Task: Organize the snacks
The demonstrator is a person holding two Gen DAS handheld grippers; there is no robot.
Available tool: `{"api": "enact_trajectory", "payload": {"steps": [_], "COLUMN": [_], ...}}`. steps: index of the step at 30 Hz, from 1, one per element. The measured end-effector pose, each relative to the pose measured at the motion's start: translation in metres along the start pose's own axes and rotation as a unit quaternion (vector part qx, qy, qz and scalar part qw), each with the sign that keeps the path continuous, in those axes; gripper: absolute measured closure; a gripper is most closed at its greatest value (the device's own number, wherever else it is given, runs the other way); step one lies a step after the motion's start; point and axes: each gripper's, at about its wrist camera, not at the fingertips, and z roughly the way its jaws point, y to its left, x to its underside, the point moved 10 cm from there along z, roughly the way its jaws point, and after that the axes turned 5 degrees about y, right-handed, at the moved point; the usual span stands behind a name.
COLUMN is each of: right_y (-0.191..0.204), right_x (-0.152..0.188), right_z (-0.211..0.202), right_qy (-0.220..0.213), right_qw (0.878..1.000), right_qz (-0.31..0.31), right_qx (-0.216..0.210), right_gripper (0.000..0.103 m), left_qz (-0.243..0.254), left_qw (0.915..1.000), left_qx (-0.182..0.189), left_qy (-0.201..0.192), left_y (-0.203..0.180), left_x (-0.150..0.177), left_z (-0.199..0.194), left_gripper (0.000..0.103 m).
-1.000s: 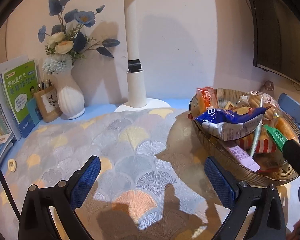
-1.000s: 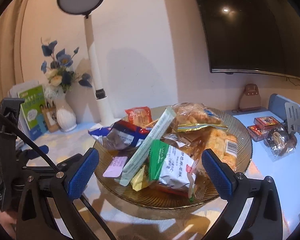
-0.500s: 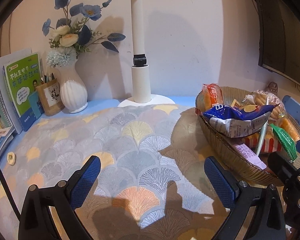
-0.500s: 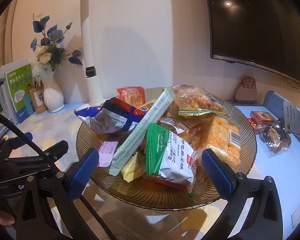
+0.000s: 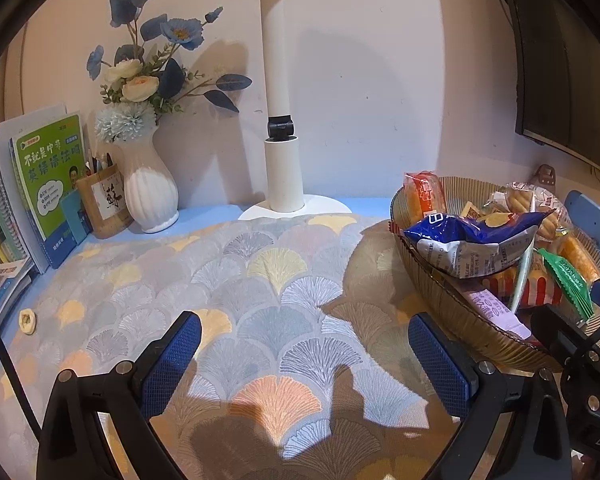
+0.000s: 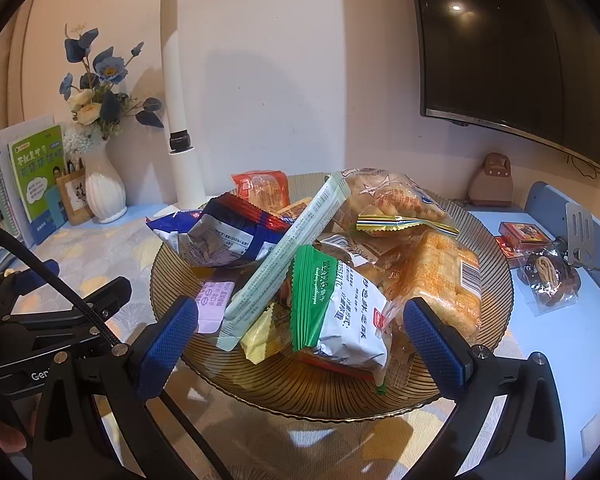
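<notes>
I note the right gripper [image 6: 300,344] at lower centre of its view, jaws wide apart and empty, flanking the near rim of the amber glass bowl [image 6: 324,396]. The bowl, mid-frame, holds the piled snacks: a green-and-white packet [image 6: 340,312] nearest, a blue bag [image 6: 224,236] at left, a long pale stick packet [image 6: 288,252] lying across. My left gripper [image 5: 304,360] hovers spread and empty above the patterned cloth [image 5: 260,280], bowl at right edge.

Right hand-held gripper [image 6: 300,332] nearer bowl [image 6: 496,280]
</notes>
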Motion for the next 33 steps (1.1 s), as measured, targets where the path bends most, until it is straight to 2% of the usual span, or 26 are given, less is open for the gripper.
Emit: {"api": "enact_trajectory", "payload": {"steps": [33], "right_y": [-0.0006], "right_x": [0.0002], "right_z": [0.0015], "right_qy": [0.001], "right_qw": [1.0], "right_qz": [-0.001], "right_qx": [-0.001], "right_gripper": [0.0], "left_qz": [0.007], "left_qw": [0.9998], "left_qx": [-0.02], "left_qy": [0.007], "left_y": [0.0047], "left_x": [0.0011], "left_z": [0.0039], "left_gripper": [0.0]}}
